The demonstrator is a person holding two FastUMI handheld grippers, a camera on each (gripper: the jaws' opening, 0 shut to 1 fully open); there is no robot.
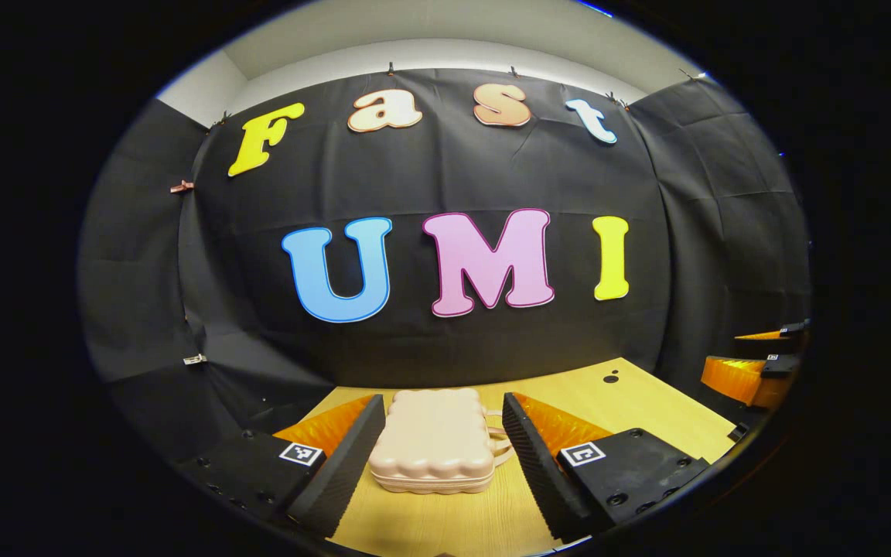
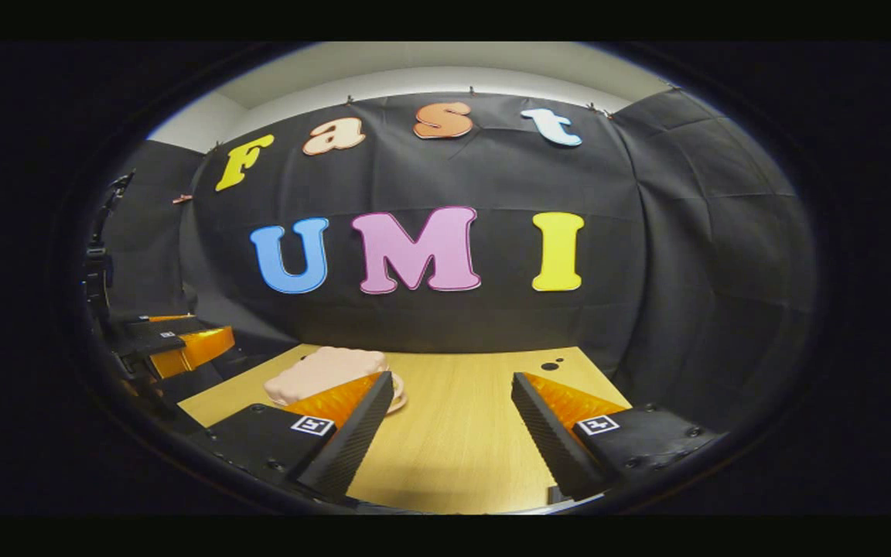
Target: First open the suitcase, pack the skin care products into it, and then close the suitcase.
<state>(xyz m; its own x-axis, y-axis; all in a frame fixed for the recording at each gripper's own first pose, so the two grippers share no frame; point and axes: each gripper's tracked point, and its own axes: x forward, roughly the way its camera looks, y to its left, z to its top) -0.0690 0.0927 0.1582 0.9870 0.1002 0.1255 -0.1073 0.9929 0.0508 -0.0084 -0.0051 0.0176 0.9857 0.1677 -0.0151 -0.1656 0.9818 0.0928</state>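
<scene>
A small pale pink suitcase (image 1: 434, 441) with a ribbed shell lies flat and closed on the wooden table (image 1: 646, 410), its handle toward the right. My left gripper (image 1: 441, 405) is open and raised, and the case sits beyond it in the gap between its two fingers, untouched. In the right gripper view the same suitcase (image 2: 322, 371) lies at the left, partly hidden by the left finger. My right gripper (image 2: 453, 382) is open over bare wood, to the right of the case. The other gripper (image 2: 171, 340) shows at the far left there.
Black cloth walls close off the table at the back and both sides. A pair of small dark holes (image 2: 551, 364) marks the wood near the far right corner. The right gripper (image 1: 755, 371) appears at the right edge of the left gripper view.
</scene>
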